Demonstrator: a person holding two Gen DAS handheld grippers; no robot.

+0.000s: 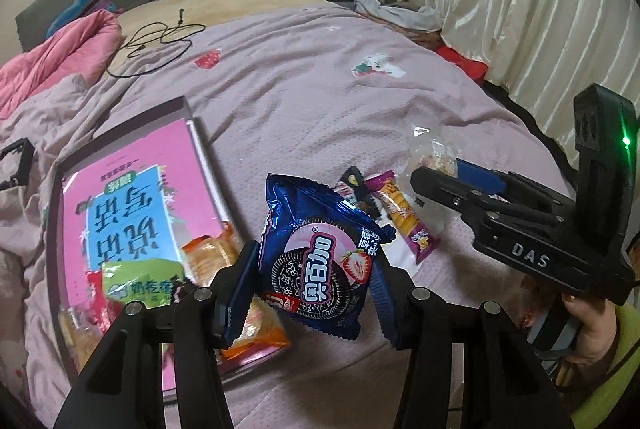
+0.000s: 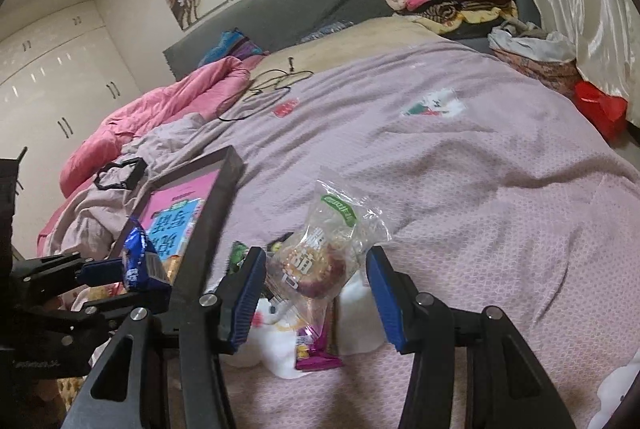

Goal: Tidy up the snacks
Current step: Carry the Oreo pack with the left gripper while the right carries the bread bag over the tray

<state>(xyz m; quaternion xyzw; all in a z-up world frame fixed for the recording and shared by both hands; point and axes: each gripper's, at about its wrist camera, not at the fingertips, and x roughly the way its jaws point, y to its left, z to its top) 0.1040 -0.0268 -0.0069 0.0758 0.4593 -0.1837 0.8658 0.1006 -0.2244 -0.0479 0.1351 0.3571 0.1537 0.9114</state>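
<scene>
Two views cover the bed (image 1: 304,77); I compare them below.

1. Left wrist view. I see the left tongs (image 1: 314,285) with the blue cookie pack (image 1: 320,257) between the pads. The left pad (image 1: 240,293) meets the pack's edge; at the right pad I cannot tell whether there is contact, so I cannot confirm a clamp. The pack sits above the bed, just right of the tray (image 1: 60,269). The tray holds a pink bag (image 1: 136,197), a green pack (image 1: 140,281) and orange crackers (image 1: 208,253). Beyond the cookie pack lie a purple bar (image 1: 404,217) and a dark wrapper (image 1: 352,181).

2. Only this view shows the right tongs (image 1: 440,177) from outside, reaching to the clear pastry bag (image 1: 436,149), with my hand (image 1: 588,325) on the grip.

3. Right wrist view. I see the right tongs (image 2: 316,293) spread apart around the pastry bag (image 2: 328,249). The bag touches the left pad (image 2: 248,293); a gap shows at the right pad. Only here does the bag's green label read clearly. The purple bar (image 2: 316,349) lies on the bed below it.

4. This view shows the left tongs (image 2: 120,269) side-on at the tray rim (image 2: 208,225), with the cookie pack (image 2: 140,257) at their tips.
</scene>
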